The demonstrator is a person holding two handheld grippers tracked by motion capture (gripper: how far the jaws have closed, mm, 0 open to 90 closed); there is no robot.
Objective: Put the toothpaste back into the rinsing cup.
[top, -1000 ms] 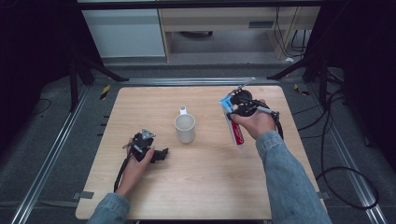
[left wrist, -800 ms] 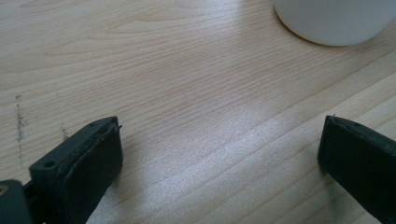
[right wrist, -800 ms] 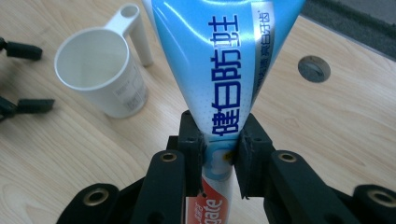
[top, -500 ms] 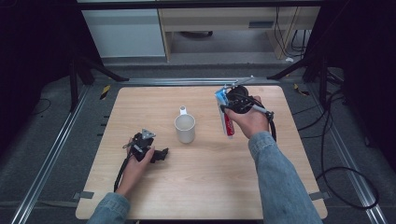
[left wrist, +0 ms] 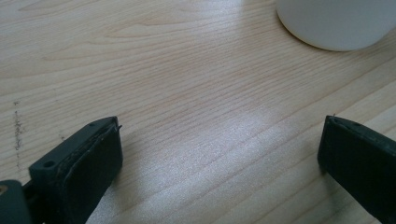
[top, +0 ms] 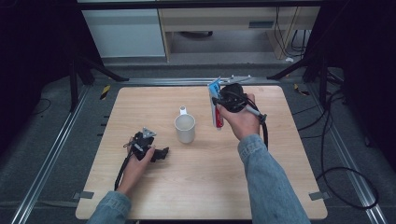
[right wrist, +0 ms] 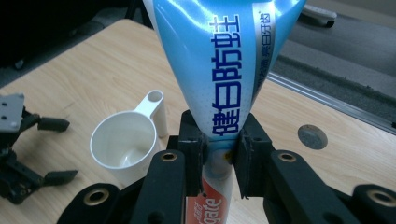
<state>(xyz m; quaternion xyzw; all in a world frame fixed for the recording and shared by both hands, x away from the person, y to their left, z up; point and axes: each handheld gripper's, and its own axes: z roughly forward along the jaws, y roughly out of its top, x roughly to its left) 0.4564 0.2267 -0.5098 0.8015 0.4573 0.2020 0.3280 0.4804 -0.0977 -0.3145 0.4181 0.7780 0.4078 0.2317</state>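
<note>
High view first: the right gripper (top: 219, 103) sits right of centre, upper half of the frame, clamped on a toothpaste tube (top: 216, 108) that hangs lifted off the table (top: 261, 186). The tube's long axis runs nearly up and down the picture, blue crimped end toward the top, red end toward the bottom. Just left of it and slightly lower stands the white cup (top: 185, 129), mouth up, handle toward the top of the frame; a clear gap lies between the two. The left gripper (top: 159, 153) rests lower left of the cup, near it, pointing right. Bare wood lies all round the cup, and the table's far edge is close above the right hand.

Left gripper view: the fingers (left wrist: 88, 163) stand wide apart with bare table between them, holding nothing. The cup's rounded base (left wrist: 336, 23) curves in at the upper right, ahead of the jaws and apart from them.

Right gripper view: the fingers (right wrist: 194, 156) are pinched on the tube (right wrist: 219, 74) at its narrower part, blue body fanning up to the top of the frame, red end dropping below the pads. The cup (right wrist: 123, 147) waits at lower left, open mouth showing an empty inside. I'd say the carrying hand is the one to act: a short shift toward frame-left puts the red end over that mouth.
</note>
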